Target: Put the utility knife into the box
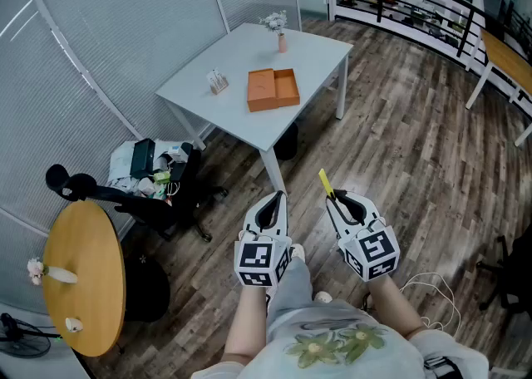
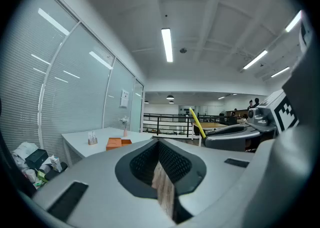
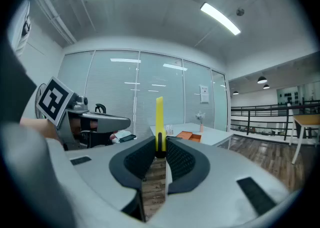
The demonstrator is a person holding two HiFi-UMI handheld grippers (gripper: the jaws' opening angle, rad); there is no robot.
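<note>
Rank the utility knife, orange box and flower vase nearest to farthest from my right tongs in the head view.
1. Utility knife, gripped in the right tongs.
2. Orange box, middle of the white table.
3. Flower vase, table's far corner.

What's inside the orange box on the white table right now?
The orange rectangular box on the white table shows only its bare orange floor in the open right half; the left half looks covered, so its contents are hidden.
</note>
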